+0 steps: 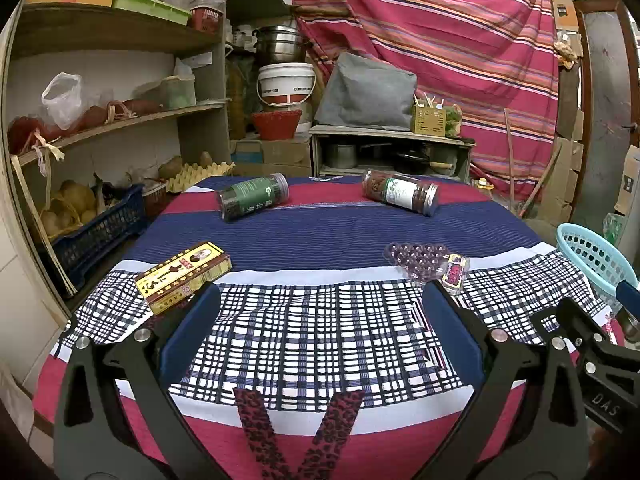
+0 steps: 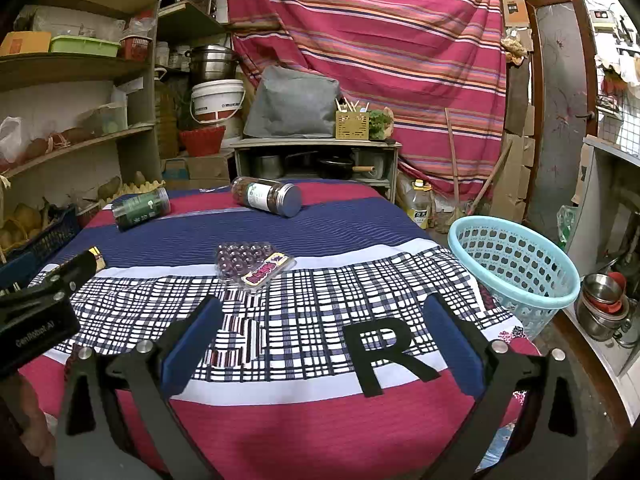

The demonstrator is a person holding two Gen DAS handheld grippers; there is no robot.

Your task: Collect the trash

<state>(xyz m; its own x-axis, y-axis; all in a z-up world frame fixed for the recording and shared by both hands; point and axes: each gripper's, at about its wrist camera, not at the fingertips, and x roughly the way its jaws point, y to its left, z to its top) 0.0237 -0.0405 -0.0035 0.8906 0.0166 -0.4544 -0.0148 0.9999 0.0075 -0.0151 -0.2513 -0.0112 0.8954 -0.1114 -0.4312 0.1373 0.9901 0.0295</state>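
On a cloth-covered table lie a yellow box (image 1: 182, 276) at front left, a green-labelled jar (image 1: 253, 197) (image 2: 141, 208) and a brown-filled jar (image 1: 401, 193) (image 2: 267, 197) on their sides at the back, and a clear blister tray with a purple label (image 1: 428, 262) (image 2: 252, 262) mid-table. A light blue basket (image 2: 516, 266) (image 1: 596, 258) stands at the table's right edge. My left gripper (image 1: 320, 308) is open above the front checked cloth, holding nothing. My right gripper (image 2: 320, 316) is open too, empty, with the blister tray ahead and left of it.
Wooden shelves (image 1: 100, 120) with bags, a blue crate (image 1: 100, 232) and an egg tray stand left. A low cabinet (image 1: 388, 152) with pots, a white bucket (image 1: 286, 84) and a striped hanging cloth (image 2: 380, 40) lie behind. Steel bowls (image 2: 604, 300) sit low on the right.
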